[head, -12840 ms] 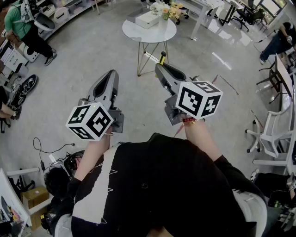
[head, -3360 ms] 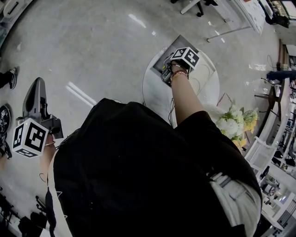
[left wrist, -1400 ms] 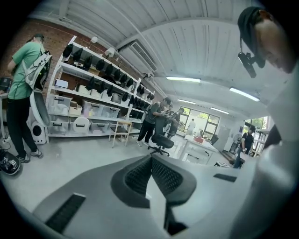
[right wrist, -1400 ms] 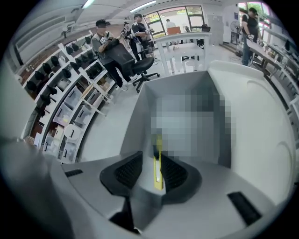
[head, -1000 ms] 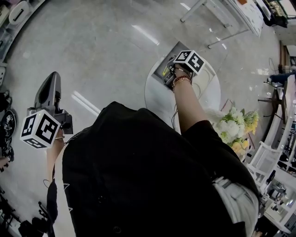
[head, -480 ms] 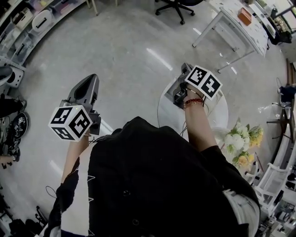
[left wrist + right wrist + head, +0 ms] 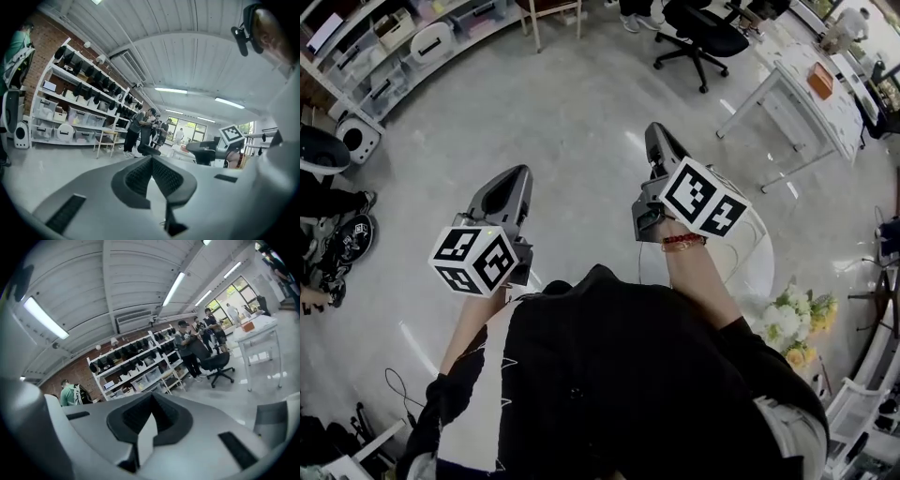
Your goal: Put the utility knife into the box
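Neither the utility knife nor the box shows in any current view. In the head view both grippers are held up side by side over the floor, pointing away from me. My left gripper (image 7: 512,176) is shut, and in its own view the pads (image 7: 152,160) meet with nothing between them. My right gripper (image 7: 655,133) has just been closing and is now shut and empty, its pads (image 7: 151,398) meeting at the tip. The round white table (image 7: 752,267) lies below and behind my right arm, mostly hidden.
A bunch of flowers (image 7: 797,325) sits by the table at the lower right. A black office chair (image 7: 701,36) and a white desk (image 7: 811,89) stand ahead. White shelving (image 7: 389,52) lines the far left wall. Several people (image 7: 190,352) stand near the chair.
My right gripper has lifted off the round table and swung up level beside the left. The left gripper rose a little. The head view has tilted up towards the room.
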The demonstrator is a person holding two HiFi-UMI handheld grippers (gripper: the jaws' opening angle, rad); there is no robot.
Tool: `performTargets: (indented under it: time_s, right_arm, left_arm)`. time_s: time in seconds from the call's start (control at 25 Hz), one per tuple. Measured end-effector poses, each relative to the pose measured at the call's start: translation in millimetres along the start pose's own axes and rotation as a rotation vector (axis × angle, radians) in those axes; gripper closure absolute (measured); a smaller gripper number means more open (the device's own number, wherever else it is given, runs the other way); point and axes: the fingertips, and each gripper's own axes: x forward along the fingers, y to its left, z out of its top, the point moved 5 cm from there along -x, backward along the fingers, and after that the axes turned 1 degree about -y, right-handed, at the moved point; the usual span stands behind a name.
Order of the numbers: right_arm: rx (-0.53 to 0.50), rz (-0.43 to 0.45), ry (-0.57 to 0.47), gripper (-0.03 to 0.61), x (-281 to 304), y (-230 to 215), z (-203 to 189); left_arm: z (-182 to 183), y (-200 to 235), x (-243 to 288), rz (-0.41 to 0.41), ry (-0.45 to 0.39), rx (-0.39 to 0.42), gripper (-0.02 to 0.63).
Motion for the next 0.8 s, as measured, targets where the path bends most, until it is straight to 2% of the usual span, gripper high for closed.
performTargets:
  time_s: [0.12,0.28,0.52,0.8]
  right_arm:
    - [-0.12,0.038,-0.022,0.574,0,24,-5]
    - [-0.226,0.084,0.016,0.574,6,45,-27]
    - [-0.244,0.099,0.102,0.574,13,52,-52]
    - [-0.286,0.112,0.141,0.574,17,62,-64]
  left_arm:
    - [0,3,-9,0.026,-0.01,0.014,0.603]
    - [-2,12,-22,0.084,-0.028,0.02,0.603]
    - [-10,24,-39,0.156,-0.032,-0.005,0.603]
    - [-12,31,-52,0.186,-0.037,-0.02,0.603]
